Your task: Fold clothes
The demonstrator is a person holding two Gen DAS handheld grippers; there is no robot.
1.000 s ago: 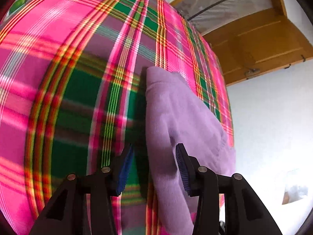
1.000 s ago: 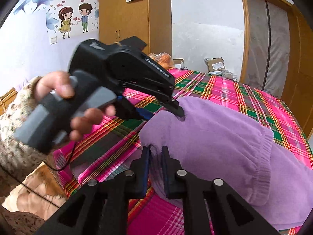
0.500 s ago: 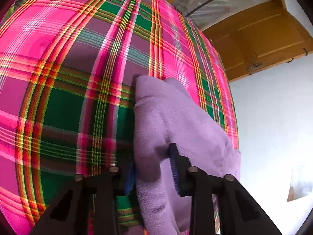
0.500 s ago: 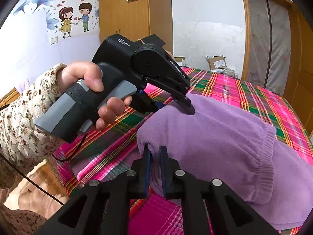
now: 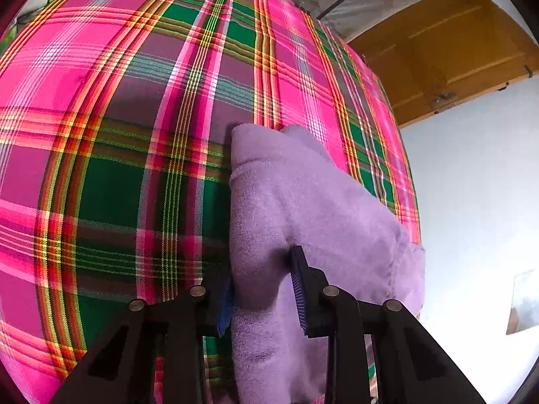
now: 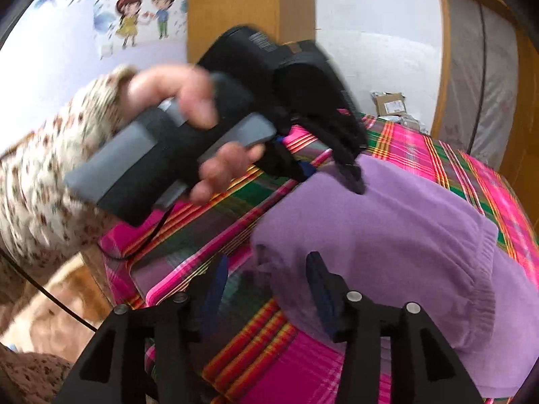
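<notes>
Right claw (image 6: 266, 286) now spread, off the purple sweater (image 6: 387, 242); left claw (image 5: 261, 289), at 12 o'clock, newly pinching its fold, suggesting a regrip.

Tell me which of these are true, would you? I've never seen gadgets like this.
1. The garment is purple. True: the purple garment is a soft fleecy piece.
2. It lies on a plain white sheet. False: it lies on a pink and green plaid bedspread.
3. The right gripper is clamped shut on the garment. False: its jaws stand apart at the garment's near edge.
4. The left gripper has a fold of the garment between its fingers. True.
5. A gloved hand holds the left gripper. False: the hand is bare, with a patterned sleeve.
</notes>
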